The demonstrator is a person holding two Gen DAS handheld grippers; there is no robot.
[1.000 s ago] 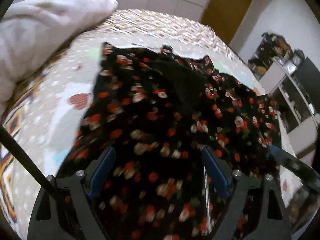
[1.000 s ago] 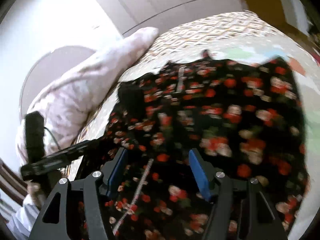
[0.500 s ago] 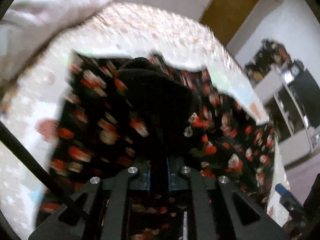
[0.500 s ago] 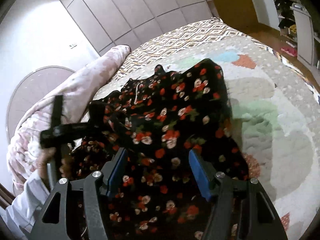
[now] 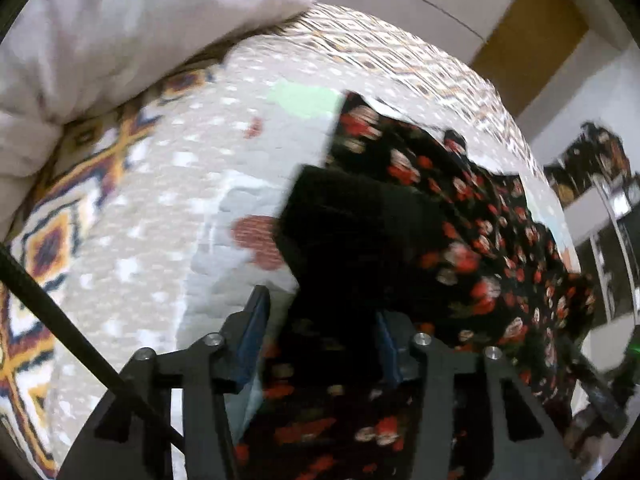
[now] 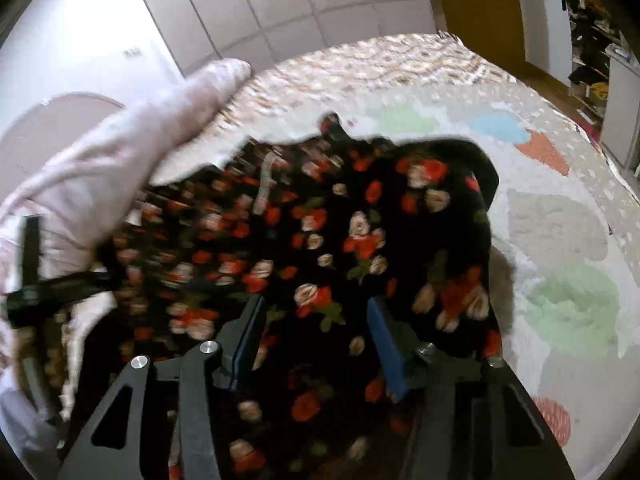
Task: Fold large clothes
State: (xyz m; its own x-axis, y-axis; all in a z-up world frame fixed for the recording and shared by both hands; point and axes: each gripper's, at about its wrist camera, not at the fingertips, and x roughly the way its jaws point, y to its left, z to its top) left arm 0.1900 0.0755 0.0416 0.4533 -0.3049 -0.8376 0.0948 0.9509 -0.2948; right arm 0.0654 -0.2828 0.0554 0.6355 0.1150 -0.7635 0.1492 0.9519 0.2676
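Floral garment (image 6: 320, 240): black, red and cream flowers; lies spread on the patterned bedspread (image 5: 168, 184) of the bed.
Pale pillow (image 5: 120, 40): on the bed, beside the garment's far edge.
Left gripper (image 5: 320, 336): above the garment's near part; jaws apart and opening, a dark fold of cloth between them, not pressed.
Right gripper (image 6: 316, 336): over the garment; jaws apart and closing, cloth under the gap, pads not pressing on it.

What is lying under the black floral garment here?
The floral garment lies on a pale patchwork bedspread, visible around it. A pink pillow sits beside it. Whatever lies directly beneath the fabric is covered.
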